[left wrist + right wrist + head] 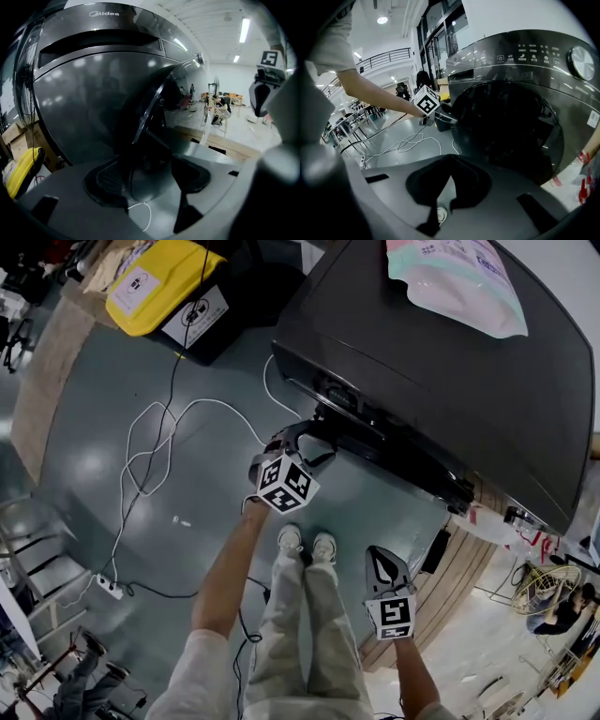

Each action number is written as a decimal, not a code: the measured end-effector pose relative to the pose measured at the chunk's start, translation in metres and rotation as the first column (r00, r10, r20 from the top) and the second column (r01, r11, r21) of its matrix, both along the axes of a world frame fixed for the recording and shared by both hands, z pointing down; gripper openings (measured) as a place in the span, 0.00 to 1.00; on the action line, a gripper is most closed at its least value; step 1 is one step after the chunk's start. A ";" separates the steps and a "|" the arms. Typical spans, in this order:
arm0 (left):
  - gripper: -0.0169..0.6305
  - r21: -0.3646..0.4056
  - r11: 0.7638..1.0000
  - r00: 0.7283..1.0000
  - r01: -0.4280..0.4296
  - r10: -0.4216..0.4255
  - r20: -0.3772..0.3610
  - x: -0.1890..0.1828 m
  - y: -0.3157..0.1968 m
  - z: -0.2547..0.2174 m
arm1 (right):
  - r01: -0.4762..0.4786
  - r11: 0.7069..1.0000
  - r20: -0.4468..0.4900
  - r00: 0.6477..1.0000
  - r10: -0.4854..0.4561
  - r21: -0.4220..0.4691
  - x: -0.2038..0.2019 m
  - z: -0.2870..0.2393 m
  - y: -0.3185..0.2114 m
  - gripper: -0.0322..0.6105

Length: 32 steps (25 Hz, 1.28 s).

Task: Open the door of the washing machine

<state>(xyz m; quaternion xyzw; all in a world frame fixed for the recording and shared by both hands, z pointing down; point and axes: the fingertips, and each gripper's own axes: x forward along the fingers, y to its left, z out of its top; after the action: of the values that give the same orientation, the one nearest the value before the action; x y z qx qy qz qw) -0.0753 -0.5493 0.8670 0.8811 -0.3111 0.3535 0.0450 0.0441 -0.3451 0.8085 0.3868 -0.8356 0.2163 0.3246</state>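
Note:
The dark grey washing machine [450, 362] fills the upper right of the head view. Its round dark door [506, 131] faces me. My left gripper [309, 439] reaches to the door's left edge [145, 122]. Its jaws stand wide apart on either side of that edge, and I see no pad [105, 180] pressing on it. I cannot tell whether the door is ajar. My right gripper [380, 554] hangs back near my legs, away from the machine. Its fingertips meet at the tip [450, 159], shut on nothing.
A pink-and-white detergent pouch [459, 282] lies on the machine's top. White cables [150, 456] loop over the grey floor to a power strip [110, 589]. A yellow-lidded box [164, 282] stands at the back left. My shoes [307, 542] are just below the door; wooden boards [450, 568] lie to the right.

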 end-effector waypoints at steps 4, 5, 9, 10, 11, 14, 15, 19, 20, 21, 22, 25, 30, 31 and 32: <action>0.48 0.001 1.000 1.000 0.002 -0.002 0.018 -0.001 0.003 0.001 | 0.007 1.000 -0.004 1.000 -0.007 0.007 0.008 -0.001 0.005 0.05; 0.48 0.001 1.000 1.000 0.005 -0.005 0.019 -0.001 0.006 0.001 | 0.008 1.000 -0.007 1.000 -0.008 0.010 0.012 0.000 0.007 0.05; 0.48 0.010 0.999 0.999 0.041 -0.041 0.008 -0.006 0.020 0.000 | 0.021 1.000 -0.007 1.000 -0.021 0.012 0.017 -0.001 0.006 0.05; 0.48 0.009 0.999 0.999 0.049 -0.049 0.007 -0.006 0.025 0.001 | 0.027 1.000 -0.008 1.000 -0.027 0.013 0.017 -0.002 0.007 0.05; 0.48 0.004 0.998 0.998 0.056 -0.056 0.009 -0.007 0.029 0.001 | 0.033 0.999 -0.009 0.999 -0.033 0.013 0.016 -0.002 0.010 0.05; 0.48 -0.012 0.997 0.997 0.077 -0.077 0.015 -0.010 0.040 0.003 | 0.047 0.999 -0.007 0.999 -0.047 0.015 0.012 -0.004 0.017 0.05; 0.48 -0.014 0.996 0.996 0.083 -0.083 0.015 -0.011 0.044 0.002 | 0.048 0.999 -0.005 0.999 -0.048 0.016 0.010 -0.004 0.020 0.05; 0.47 -0.017 0.995 0.995 0.101 -0.101 0.018 -0.016 0.065 -0.001 | 0.047 0.999 0.004 0.999 -0.047 0.026 0.002 -0.010 0.036 0.05; 0.46 -0.018 0.995 0.994 0.103 -0.102 0.023 -0.016 0.071 -0.001 | 0.048 0.998 0.004 0.999 -0.048 0.029 0.001 -0.011 0.041 0.05; 0.45 -0.017 0.994 0.994 0.104 -0.103 0.028 -0.016 0.077 -0.001 | 0.047 0.998 0.004 0.999 -0.047 0.031 -0.001 -0.012 0.046 0.05; 0.44 -0.016 0.994 0.994 0.106 -0.106 0.031 -0.016 0.083 -0.002 | 0.046 0.998 0.004 0.999 -0.046 0.033 -0.002 -0.013 0.051 0.05; 0.42 -0.014 0.992 0.992 0.122 -0.121 0.026 -0.018 0.099 -0.003 | 0.039 0.998 0.006 0.999 -0.040 0.040 -0.007 -0.015 0.069 0.05; 0.38 -0.026 0.993 0.993 0.117 -0.117 0.023 -0.021 0.131 -0.002 | 0.022 0.999 0.004 1.000 -0.022 0.045 -0.017 -0.016 0.108 0.05; 0.37 -0.027 0.993 0.993 0.118 -0.117 0.022 -0.021 0.136 -0.002 | 0.017 0.999 0.003 1.000 -0.018 0.050 -0.019 -0.017 0.114 0.05; 0.36 -0.027 0.993 0.993 0.118 -0.117 0.020 -0.021 0.142 -0.003 | 0.012 0.998 0.002 1.000 -0.012 0.054 -0.020 -0.018 0.120 0.05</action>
<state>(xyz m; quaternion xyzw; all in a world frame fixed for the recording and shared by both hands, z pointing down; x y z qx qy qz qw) -0.0965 -0.4074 0.8638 0.8571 -0.3579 0.3628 0.0750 0.0243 -0.2254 0.7903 0.3901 -0.8440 0.1920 0.3141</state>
